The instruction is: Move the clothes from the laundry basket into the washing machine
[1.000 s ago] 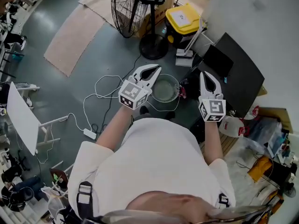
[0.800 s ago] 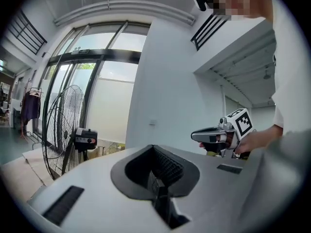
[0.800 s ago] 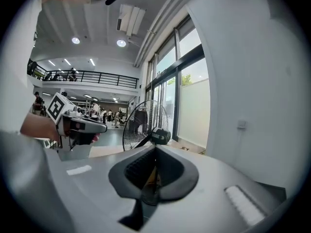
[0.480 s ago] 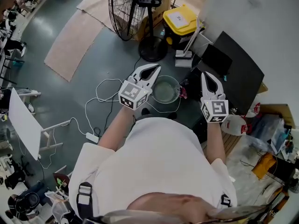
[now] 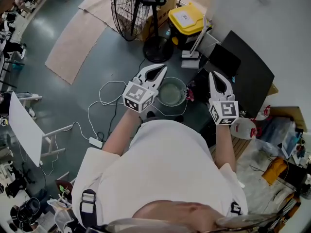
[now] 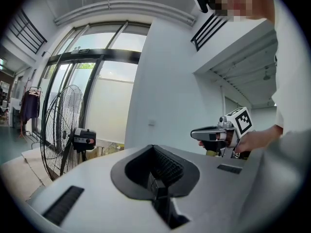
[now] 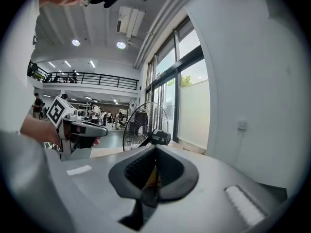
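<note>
A round, see-through basket (image 5: 172, 92) stands on the grey floor in front of me, and I cannot make out what lies in it. A dark appliance with a black slanted panel (image 5: 245, 74) stands at the right against the white wall. My left gripper (image 5: 159, 71) hangs just left of the basket with its jaws shut and empty; its own view (image 6: 154, 149) looks level towards a fan. My right gripper (image 5: 215, 76) hovers over the dark appliance's near edge, also shut and empty (image 7: 155, 148). Each gripper shows in the other's view: the right gripper (image 6: 214, 134), the left gripper (image 7: 82, 129).
A large pedestal fan (image 5: 133, 8) stands behind the basket, and a yellow-lidded bin (image 5: 187, 19) sits beside it. White cables (image 5: 104, 98) and a power strip (image 5: 94, 141) lie on the floor at the left. A beige mat (image 5: 77, 38) lies further back. Clutter and a white bottle (image 5: 243, 128) fill the right.
Both grippers have stayed almost where they were, still shut. Only the head view has shifted slightly.
</note>
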{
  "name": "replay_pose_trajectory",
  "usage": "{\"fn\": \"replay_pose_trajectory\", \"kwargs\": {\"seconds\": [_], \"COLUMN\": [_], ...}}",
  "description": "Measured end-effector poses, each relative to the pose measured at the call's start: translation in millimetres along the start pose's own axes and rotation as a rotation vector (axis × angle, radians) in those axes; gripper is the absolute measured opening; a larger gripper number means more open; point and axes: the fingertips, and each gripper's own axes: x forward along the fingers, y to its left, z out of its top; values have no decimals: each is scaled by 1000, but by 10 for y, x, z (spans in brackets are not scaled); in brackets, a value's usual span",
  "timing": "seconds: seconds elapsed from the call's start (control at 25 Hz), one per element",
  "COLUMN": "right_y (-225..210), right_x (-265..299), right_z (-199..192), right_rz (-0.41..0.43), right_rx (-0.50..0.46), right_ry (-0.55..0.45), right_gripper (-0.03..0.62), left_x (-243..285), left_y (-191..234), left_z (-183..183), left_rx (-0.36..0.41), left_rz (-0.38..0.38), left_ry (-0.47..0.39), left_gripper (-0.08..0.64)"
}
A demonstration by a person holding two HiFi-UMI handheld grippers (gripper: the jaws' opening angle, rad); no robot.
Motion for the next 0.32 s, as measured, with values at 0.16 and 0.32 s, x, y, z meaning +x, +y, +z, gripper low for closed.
{"fn": "replay_pose_trajectory", "kwargs": {"seconds": [0.16, 0.32], "right_y": [-29, -70], "right_x": [27, 43], "right_z": [31, 56], "right_rz": [7, 9], "right_rx": [0, -3], "right_ry": [-4, -5], "right_gripper": [11, 11], "left_x": [29, 65], "left_y": [-11, -21], "left_z": [12, 34], "left_rx": [5, 6], "left_rz": [-3, -5], "left_ry": [3, 3], "left_gripper": [6, 6]}}
